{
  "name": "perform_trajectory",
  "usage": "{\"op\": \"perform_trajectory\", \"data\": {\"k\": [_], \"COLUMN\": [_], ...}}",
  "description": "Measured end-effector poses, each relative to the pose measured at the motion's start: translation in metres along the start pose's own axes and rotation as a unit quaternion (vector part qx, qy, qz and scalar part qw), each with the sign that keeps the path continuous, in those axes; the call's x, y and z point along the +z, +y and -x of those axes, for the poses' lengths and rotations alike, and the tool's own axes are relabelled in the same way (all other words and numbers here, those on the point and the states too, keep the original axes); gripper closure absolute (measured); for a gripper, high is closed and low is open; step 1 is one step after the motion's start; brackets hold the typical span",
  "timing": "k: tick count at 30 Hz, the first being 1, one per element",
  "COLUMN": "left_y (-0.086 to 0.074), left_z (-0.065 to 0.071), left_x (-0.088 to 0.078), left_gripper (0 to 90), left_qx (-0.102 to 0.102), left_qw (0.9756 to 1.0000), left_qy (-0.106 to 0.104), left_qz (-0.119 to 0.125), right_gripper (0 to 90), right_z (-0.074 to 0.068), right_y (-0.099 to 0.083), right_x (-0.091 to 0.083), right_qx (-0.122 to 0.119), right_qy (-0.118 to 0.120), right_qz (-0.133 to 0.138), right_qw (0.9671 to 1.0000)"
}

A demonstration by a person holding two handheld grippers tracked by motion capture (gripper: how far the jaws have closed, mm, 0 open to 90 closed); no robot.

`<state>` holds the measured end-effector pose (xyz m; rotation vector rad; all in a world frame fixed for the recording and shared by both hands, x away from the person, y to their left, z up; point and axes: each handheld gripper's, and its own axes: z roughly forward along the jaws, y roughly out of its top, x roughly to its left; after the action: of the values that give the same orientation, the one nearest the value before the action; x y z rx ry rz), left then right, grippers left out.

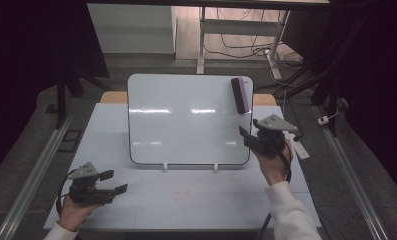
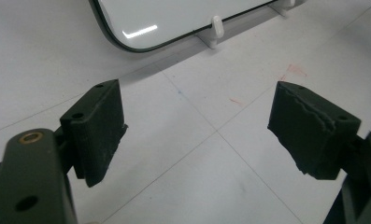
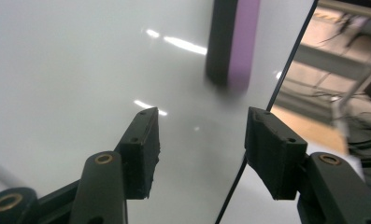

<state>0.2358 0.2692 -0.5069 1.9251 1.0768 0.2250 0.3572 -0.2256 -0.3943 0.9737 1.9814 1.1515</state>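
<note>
1. Left gripper (image 1: 113, 182) held low over the front left of the desk (image 1: 186, 195), jaws spread wide, gripping nothing; in its own view (image 2: 197, 135) bare desk surface between the two black blocky pads, the right pad's edge ragged and chipped.
2. Right gripper (image 1: 245, 137) raised at the whiteboard's right edge, jaws apart and empty; in its own view (image 3: 202, 144) the board's dark rim running between the pads, contact with it impossible to tell.
3. Whiteboard (image 1: 186, 117) propped upright on two small white feet at the middle of the desk: glossy white face, rounded corners, thin dark rim, streaks of reflected light.
4. Eraser (image 1: 240, 94) stuck near the board's upper right corner: long rectangular block, black body with a purple side; blurred in the right gripper view (image 3: 232, 42), just beyond the jaws.
5. Desk top matte white, crossed by thin seams, with faint red and blue marks (image 2: 293, 72).
</note>
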Motion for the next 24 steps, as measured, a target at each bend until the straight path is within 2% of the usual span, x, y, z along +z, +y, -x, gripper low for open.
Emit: {"op": "perform_trajectory", "data": {"k": [5,13,19,24], "left_y": [0.0,0.0,0.0,0.0], "left_z": [-0.001,-0.001,-0.001,0.0], "left_x": [0.0,0.002,0.002,0.003], "left_gripper": [19.1,19.1,19.1,18.9], "left_qx": [0.003,0.004,0.005,0.009], "left_qw": [1.0,1.0,0.9999,0.9999], "left_qy": [0.001,0.005,0.01,0.01], "left_qz": [0.003,0.002,0.002,0.001], "right_gripper": [40.8,40.7,40.2,39.5], "right_z": [0.001,0.002,0.006,0.005], "right_y": [-0.04,-0.086,-0.107,-0.109], "right_x": [-0.018,-0.034,-0.035,-0.034], "right_qx": [-0.004,-0.001,0.005,-0.008], "right_qy": [0.049,0.099,0.119,0.123], "right_qz": [-0.01,-0.021,-0.032,-0.035], "right_qw": [0.9988,0.9948,0.9924,0.9917]}}
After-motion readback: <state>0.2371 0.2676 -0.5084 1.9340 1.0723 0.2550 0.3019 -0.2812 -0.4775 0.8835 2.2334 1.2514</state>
